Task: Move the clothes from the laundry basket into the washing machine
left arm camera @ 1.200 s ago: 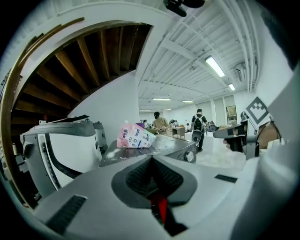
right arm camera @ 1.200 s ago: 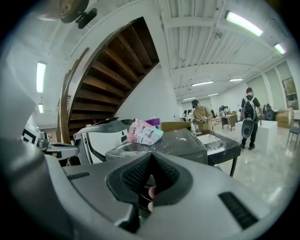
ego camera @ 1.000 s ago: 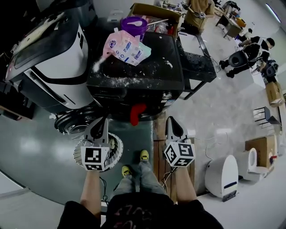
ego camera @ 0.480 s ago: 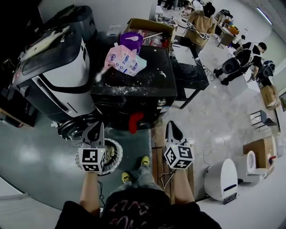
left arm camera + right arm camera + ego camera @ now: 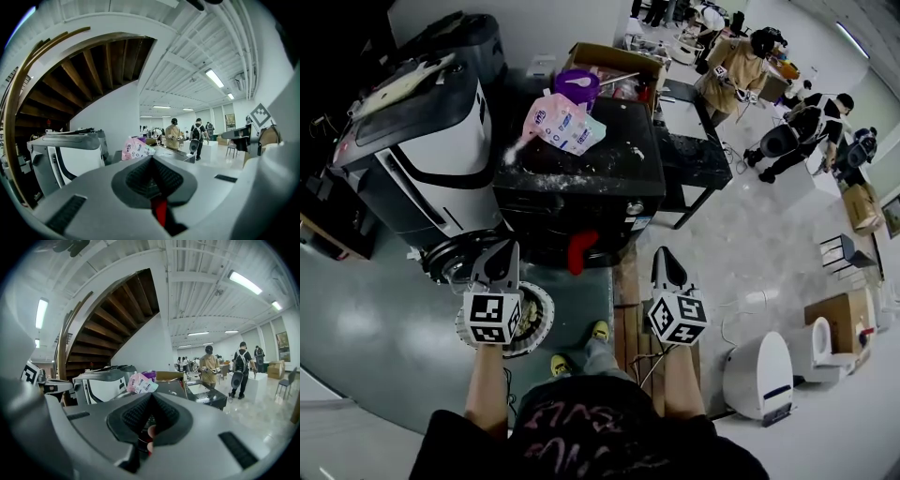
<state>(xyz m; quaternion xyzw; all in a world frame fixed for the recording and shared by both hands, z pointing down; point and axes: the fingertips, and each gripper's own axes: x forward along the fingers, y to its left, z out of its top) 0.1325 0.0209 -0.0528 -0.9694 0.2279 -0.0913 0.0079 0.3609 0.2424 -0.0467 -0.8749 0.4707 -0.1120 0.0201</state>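
The black front-loading washing machine (image 5: 581,206) stands ahead, its top dusted with white powder. A red cloth (image 5: 579,251) hangs from its front opening, and its round door (image 5: 450,258) is swung open to the left. The round white laundry basket (image 5: 539,323) sits on the floor, mostly hidden under my left gripper (image 5: 506,248). That gripper is shut and holds nothing. My right gripper (image 5: 662,253) is also shut and empty, to the right of the red cloth. In the left gripper view the jaws (image 5: 152,159) meet, with the red cloth (image 5: 159,211) showing below them. The right gripper view shows closed jaws (image 5: 151,397).
A pink detergent bag (image 5: 560,122) and a purple tub (image 5: 577,86) sit on the washer top, with a cardboard box (image 5: 614,61) behind. A white and black machine (image 5: 422,141) stands on the left and a black table (image 5: 694,141) on the right. Several people are at the back right.
Both grippers have risen a little and stayed shut. The head view has pulled back, so more of the room shows.
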